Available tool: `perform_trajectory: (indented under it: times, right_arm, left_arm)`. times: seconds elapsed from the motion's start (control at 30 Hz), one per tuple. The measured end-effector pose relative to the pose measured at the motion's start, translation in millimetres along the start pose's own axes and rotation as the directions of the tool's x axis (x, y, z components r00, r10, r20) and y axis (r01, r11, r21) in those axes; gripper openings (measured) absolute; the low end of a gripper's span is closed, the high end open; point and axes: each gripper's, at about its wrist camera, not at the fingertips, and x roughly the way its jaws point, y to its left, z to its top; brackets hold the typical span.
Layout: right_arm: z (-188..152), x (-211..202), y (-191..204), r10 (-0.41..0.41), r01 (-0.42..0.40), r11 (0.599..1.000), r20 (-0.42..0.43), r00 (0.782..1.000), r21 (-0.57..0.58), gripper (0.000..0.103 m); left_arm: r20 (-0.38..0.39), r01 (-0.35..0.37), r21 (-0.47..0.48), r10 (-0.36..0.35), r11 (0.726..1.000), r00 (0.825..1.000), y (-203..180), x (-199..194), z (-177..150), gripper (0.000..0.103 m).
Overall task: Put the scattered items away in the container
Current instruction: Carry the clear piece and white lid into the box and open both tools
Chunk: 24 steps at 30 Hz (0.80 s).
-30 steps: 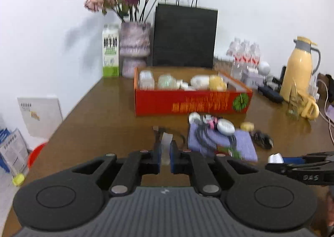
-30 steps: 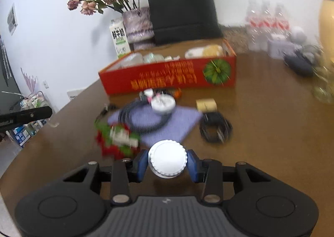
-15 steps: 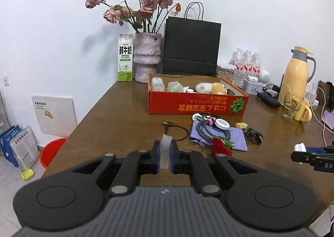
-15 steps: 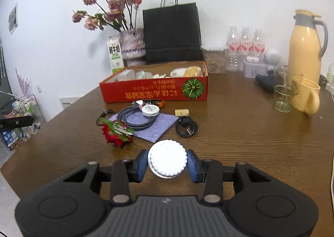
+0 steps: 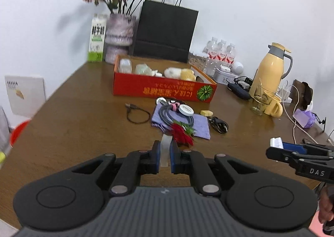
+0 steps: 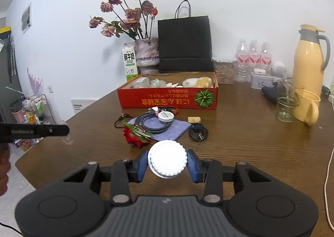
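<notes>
Blue-padded left tongs (image 5: 165,156) are almost fully closed, pinching a thin, translucent whitish strip (image 5: 166,149) that stands upright between the pads; what the strip is cannot be told. The right tongs (image 6: 167,164) are partly open and clamp a round white ridged lid (image 6: 167,158) by its edges, flat face toward the camera. Both are held above the near part of a brown wooden surface (image 6: 250,143). Farther back on it lies the clutter: a purple cloth (image 6: 177,127) carrying a coiled grey cable (image 6: 150,125) and a small round white tin (image 6: 166,116), a red artificial flower (image 6: 134,134) at the cloth's near left corner, a coiled black cable (image 6: 197,131) just right of the cloth, a small yellow block (image 6: 194,119), and a thin black cord (image 5: 136,114) to the left. Behind these stands the red cardboard box (image 6: 167,99), open-topped, already holding several pale items. Right of the box are a glass (image 6: 288,101), a yellow mug (image 6: 309,107) and a yellow thermos jug (image 6: 309,59).
</notes>
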Motion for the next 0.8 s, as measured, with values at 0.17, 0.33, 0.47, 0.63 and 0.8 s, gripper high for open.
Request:
perform_trajectory:
  times: [0.17,0.33,0.47,0.63,0.8]
  right_arm:
    - [4,20,-3,0.006,-0.006,1.000,-0.047,0.999,0.001,0.039]
    - [46,40,-5,0.042,-0.042,0.994,-0.004,0.999,-0.102,0.039]
    - [103,69,-12,0.043,-0.034,0.986,0.056,0.998,-0.161,0.039]
    - [187,134,-30,0.072,-0.066,0.992,0.054,0.996,-0.109,0.039]
    - [253,229,-49,0.112,-0.112,0.994,-0.041,0.993,-0.008,0.039]
  left_arm:
    - [-0.022,-0.005,-0.007,0.005,1.000,1.000,7,16,5,0.009]
    - [0.009,0.004,0.009,-0.004,1.000,1.000,23,47,65,0.009]
    - [0.003,0.026,0.026,-0.026,0.999,1.000,27,90,133,0.009]
    - [-0.085,0.063,0.030,-0.061,0.998,0.995,21,171,214,0.009]
    - [-0.198,0.031,0.134,-0.004,0.990,0.980,5,276,250,0.009]
